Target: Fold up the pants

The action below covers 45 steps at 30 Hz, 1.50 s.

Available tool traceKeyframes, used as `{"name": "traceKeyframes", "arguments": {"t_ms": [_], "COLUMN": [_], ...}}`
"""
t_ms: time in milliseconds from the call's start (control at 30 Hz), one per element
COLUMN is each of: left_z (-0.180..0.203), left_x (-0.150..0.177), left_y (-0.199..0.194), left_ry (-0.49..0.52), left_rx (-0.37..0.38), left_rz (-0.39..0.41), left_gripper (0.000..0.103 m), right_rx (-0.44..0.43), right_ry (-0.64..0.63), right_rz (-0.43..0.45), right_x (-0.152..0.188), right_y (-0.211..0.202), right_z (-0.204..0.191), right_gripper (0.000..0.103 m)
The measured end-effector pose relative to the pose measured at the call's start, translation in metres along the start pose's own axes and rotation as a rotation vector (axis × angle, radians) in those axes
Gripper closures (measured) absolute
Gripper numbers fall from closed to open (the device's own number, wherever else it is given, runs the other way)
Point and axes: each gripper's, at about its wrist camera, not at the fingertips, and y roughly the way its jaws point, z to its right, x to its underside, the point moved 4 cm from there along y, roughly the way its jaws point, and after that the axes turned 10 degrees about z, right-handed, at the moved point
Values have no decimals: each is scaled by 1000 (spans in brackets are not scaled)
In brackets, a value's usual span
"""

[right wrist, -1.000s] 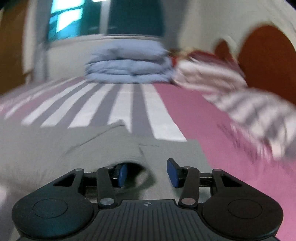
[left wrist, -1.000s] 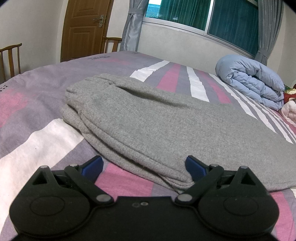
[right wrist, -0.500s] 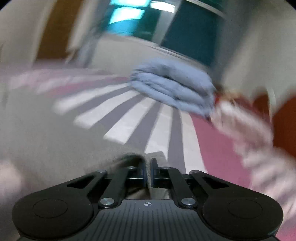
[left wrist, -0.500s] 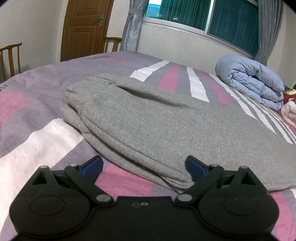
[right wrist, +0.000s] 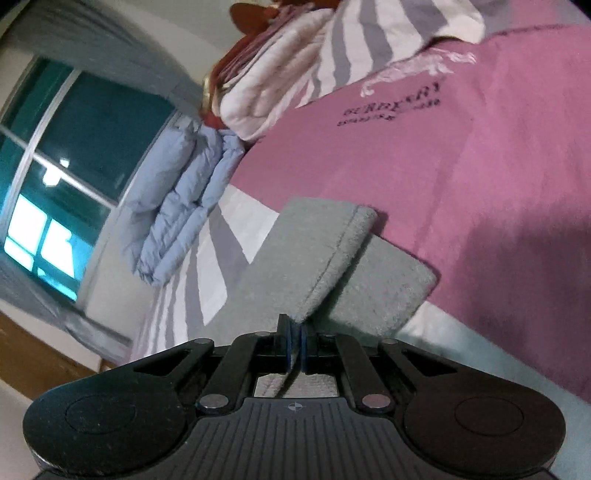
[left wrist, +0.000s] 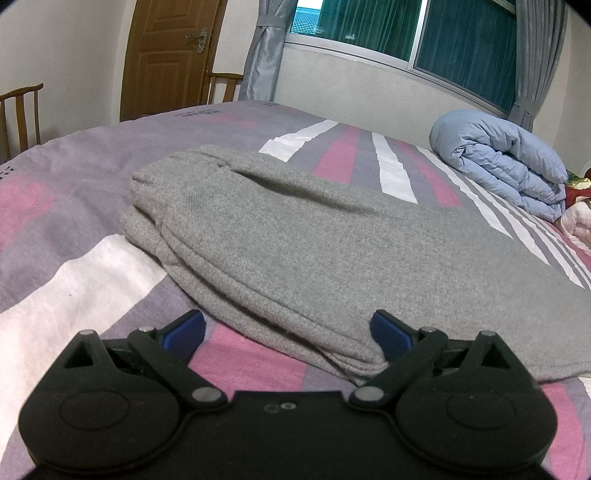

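Note:
Grey pants lie folded lengthwise on the striped bed, waistband end at the left. My left gripper is open and empty, its blue pads either side of the pants' near edge, low over the bed. In the right wrist view my right gripper is shut on the hem of the upper pant leg and holds it lifted above the lower leg. This view is rolled sideways.
A folded blue duvet lies at the far right of the bed, also in the right wrist view. Striped pillows sit near the headboard. A door, chairs and a window stand beyond the bed.
My right gripper closed on the pant leg hem, then lifted it while rolling sideways. My left gripper and the waistband end stayed still.

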Motion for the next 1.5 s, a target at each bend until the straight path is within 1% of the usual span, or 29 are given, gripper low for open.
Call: {"name": "traceKeyframes", "arguments": {"t_ms": [67,133,233,300,400,433,500,533,567,633,700,733,767,800,867,900,933,967,1000,1033,1167,1233,1267,1400,1500], "left_z": [0,0,-5,-12,-28,-36,-49,-53,-56,-62,-69,-72,-75,-77,-83,-84,-85,-84,-84,-82,-76,-75,-75,-69,-66], "left_x": [0,0,-3,-9,-20,-24,-32,-35,-38,-41,-43,-43,-45,-47,-54,-58,-63,-68,-72,-75,-70,-69,-68,-57,-52], "left_y": [0,0,-6,-15,-32,-35,-36,-35,-32,-20,-7,1,9,15,25,27,26,24,22,21,25,22,22,12,3], "left_ry": [0,-4,-36,-74,-133,-164,-215,-227,-233,-255,-286,-306,-321,-329,-369,-378,-367,-343,-317,-295,-231,-228,-225,-192,-220], "left_rx": [0,3,15,4,-17,-22,-23,-25,-18,-9,12,28,29,26,53,55,51,32,1,-15,-3,10,8,27,50], "left_rz": [0,1,15,48,129,150,186,195,193,153,114,97,76,68,40,27,24,30,28,20,-6,15,21,63,104], "left_gripper": [12,12,13,22,30,33,42,43,43,44,48,47,44,44,44,44,46,54,60,60,59,65,66,66,66], "right_rx": [6,1,13,16,4,4,4,0,0,-5,-12,-18,-20,-16,-10,-9,-8,-7,-7,-7,-3,-3,-5,-9,-7], "right_ry": [34,40,-59,-61,-30,-43,-73,-84,-98,-127,-148,-148,-142,-134,-101,-81,-71,-70,-73,-78,-66,-70,-71,-64,-68], "right_rz": [-24,-30,-23,-23,-11,-10,-5,-4,-5,-3,2,9,9,8,11,13,15,17,17,16,24,25,23,20,19], "right_x": [-2,-18,-16,-12,-10,-10,-8,-7,-6,-4,-2,-1,-1,0,0,-1,0,0,0,1,3,4,5,3,3], "right_y": [7,2,-3,-5,-12,-14,-15,-17,-18,-21,-22,-24,-23,-22,-21,-22,-22,-22,-22,-21,-21,-21,-21,-22,-22], "right_z": [9,9,-4,-5,-2,-3,-8,-10,-13,-18,-22,-23,-24,-23,-20,-18,-16,-16,-16,-16,-14,-15,-15,-13,-13], "right_gripper": [99,100,99,99,99,98,94,93,91,85,80,77,76,74,74,74,74,74,74,74,74,74,74,74,74]}}
